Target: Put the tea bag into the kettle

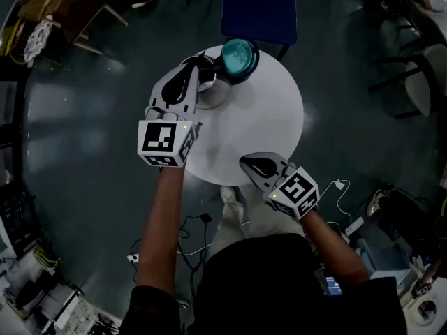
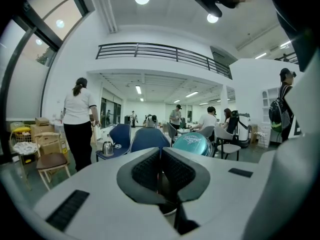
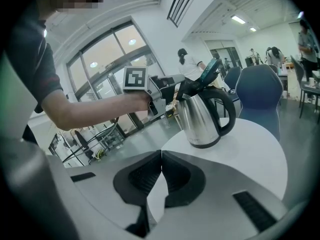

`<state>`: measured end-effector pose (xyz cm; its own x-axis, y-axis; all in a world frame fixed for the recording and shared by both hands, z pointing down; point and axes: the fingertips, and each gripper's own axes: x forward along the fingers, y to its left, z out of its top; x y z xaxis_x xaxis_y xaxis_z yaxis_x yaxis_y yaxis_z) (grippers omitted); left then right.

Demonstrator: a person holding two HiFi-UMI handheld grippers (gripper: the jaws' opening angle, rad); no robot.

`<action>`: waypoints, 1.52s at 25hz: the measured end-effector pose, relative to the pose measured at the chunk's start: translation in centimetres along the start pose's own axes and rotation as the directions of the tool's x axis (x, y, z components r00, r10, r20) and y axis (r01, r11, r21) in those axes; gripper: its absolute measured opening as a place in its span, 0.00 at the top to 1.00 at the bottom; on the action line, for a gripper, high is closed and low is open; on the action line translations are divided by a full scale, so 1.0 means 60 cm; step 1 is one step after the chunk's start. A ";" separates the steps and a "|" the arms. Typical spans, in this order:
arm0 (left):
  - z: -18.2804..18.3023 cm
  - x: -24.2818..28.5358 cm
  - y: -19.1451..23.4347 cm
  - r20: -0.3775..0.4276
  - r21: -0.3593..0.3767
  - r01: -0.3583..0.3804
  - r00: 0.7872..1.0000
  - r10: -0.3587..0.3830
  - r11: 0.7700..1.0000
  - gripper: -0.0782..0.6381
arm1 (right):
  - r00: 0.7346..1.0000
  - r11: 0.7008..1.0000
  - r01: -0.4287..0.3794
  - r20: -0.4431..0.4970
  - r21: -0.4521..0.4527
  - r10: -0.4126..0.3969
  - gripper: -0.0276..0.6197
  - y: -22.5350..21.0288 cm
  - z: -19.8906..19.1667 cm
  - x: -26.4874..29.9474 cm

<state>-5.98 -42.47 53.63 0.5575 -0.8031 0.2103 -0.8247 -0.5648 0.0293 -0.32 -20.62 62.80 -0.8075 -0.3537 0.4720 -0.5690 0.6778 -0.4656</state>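
1. The left gripper [image 1: 198, 72] is hovering over the open kettle [image 3: 202, 116], which is standing at the far side of the round white table [image 1: 269, 128]. The kettle's teal lid [image 1: 237, 56] is tipped back.
2. The left gripper's 2 jaws are pressing together at the tips. A thin brownish strip is hanging just below them, and I am reading it as the tea bag [image 2: 161, 183], though it is dim and narrow. It is hanging above the pale rim of the kettle's mouth and is not clearly inside.
3. The right gripper [image 3: 161, 154] is waiting at the near edge of the table, well apart from the kettle. Its jaws are meeting tip to tip and gripping nothing, with bare table showing through the gap behind them.
4. The tea bag is probably going to handle as light, limp and easy to tear, and it is likely to swing. The top edge or the tag looks like the best place to hold it, with a gentle pinch.
5. The next move is calling for a straight descent through the mouth, clear of the rim and lid, before the jaws part.
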 end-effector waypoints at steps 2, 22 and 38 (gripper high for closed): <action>-0.002 0.003 0.001 -0.002 0.001 0.002 1.000 -0.002 1.000 0.86 | 1.000 1.000 0.004 -0.005 0.000 -0.004 0.93 -0.005 -0.005 0.000; -0.041 0.020 0.022 -0.085 0.019 -0.012 0.996 0.013 1.000 0.87 | 1.000 1.000 0.005 -0.012 0.020 -0.005 0.93 -0.015 -0.007 0.015; -0.105 0.033 0.036 -0.218 0.190 -0.052 0.972 0.093 0.980 0.87 | 1.000 0.999 0.015 -0.022 0.030 -0.015 0.93 -0.034 -0.015 0.014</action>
<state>-7.26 -44.11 60.24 0.4439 -0.7917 0.4198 -0.8194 -0.5483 -0.1674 0.29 -21.70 64.82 -0.7954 -0.3493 0.4953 -0.5858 0.6527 -0.4804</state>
